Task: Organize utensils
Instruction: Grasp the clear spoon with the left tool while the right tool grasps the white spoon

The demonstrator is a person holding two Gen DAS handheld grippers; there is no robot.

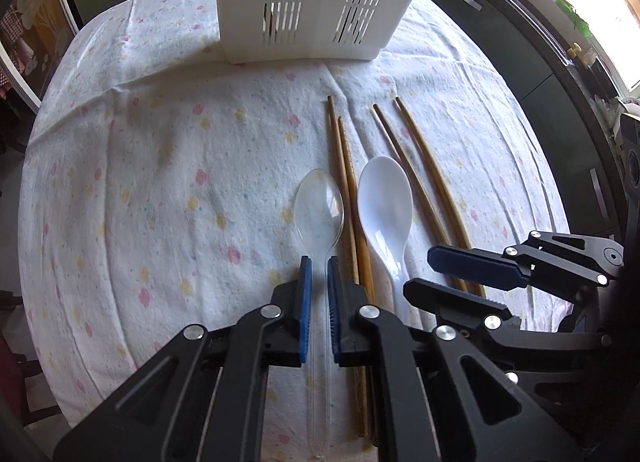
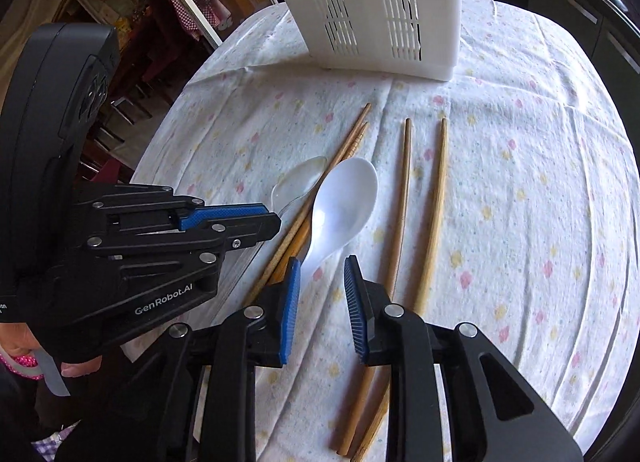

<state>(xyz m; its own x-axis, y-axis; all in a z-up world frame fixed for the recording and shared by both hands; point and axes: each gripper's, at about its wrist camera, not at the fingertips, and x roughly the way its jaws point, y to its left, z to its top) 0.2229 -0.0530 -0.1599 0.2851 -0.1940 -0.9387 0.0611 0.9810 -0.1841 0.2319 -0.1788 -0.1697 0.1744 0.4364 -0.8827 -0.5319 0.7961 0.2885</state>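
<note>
A clear plastic spoon (image 1: 320, 206) lies on the flowered tablecloth. My left gripper (image 1: 319, 262) straddles its handle, jaws narrowly open with a small gap on each side. A white spoon (image 1: 386, 202) lies just to its right, with one pair of wooden chopsticks (image 1: 348, 190) between them and a second pair (image 1: 420, 186) further right. In the right wrist view my right gripper (image 2: 322, 262) is open around the white spoon's (image 2: 344, 202) handle, not closed on it. A white slotted utensil holder (image 1: 316, 2) stands at the far side, also shown in the right wrist view (image 2: 380, 10).
The round table's cloth (image 1: 160, 182) stretches left of the utensils. Dark kitchen cabinets (image 1: 540, 74) run along the right. The left gripper body (image 2: 120, 230) fills the left of the right wrist view. Chairs and a doorway lie beyond the table's left edge (image 2: 132, 102).
</note>
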